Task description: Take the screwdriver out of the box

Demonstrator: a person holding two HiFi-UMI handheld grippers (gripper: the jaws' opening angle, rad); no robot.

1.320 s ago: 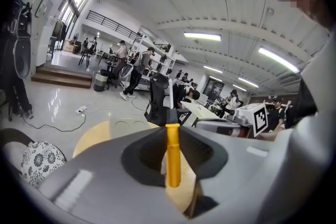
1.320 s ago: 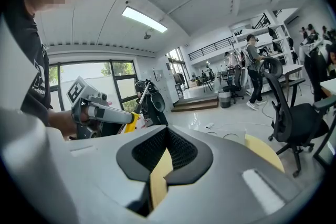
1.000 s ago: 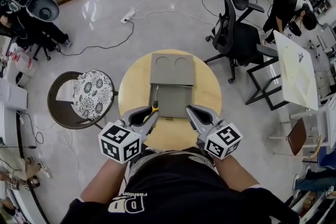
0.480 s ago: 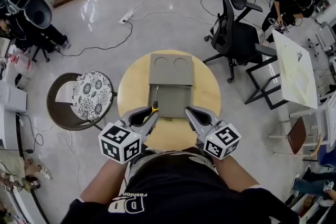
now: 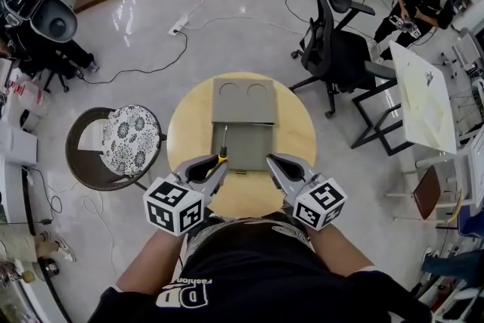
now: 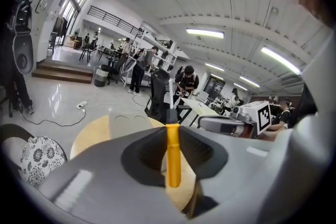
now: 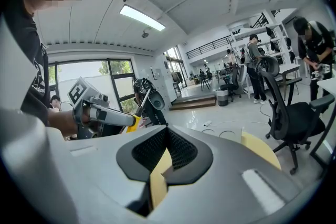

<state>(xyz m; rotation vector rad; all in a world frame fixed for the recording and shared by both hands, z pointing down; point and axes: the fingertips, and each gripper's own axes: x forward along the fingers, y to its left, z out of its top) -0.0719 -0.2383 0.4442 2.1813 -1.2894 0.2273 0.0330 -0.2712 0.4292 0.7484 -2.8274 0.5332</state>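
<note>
A grey box (image 5: pixel 244 145) lies open on the round wooden table (image 5: pixel 299 132), its lid (image 5: pixel 243 100) folded back with two round recesses. My left gripper (image 5: pixel 218 161) is shut on the yellow handle of the screwdriver (image 5: pixel 222 155), whose metal shaft points away over the box's left edge. In the left gripper view the handle (image 6: pixel 172 157) stands upright between the pads. My right gripper (image 5: pixel 271 160) hovers at the box's near right corner, shut with nothing in it (image 7: pixel 168 131). From the right gripper view, the left gripper (image 7: pixel 107 116) shows with the screwdriver (image 7: pixel 136 120).
A stool with a floral cushion (image 5: pixel 132 138) stands left of the table. A black office chair (image 5: pixel 340 49) and a white desk (image 5: pixel 427 98) are at the right. A cable (image 5: pixel 151 68) runs over the glossy floor. People work in the background.
Neither gripper has moved and the screwdriver stays held. Only people in the background have shifted.
</note>
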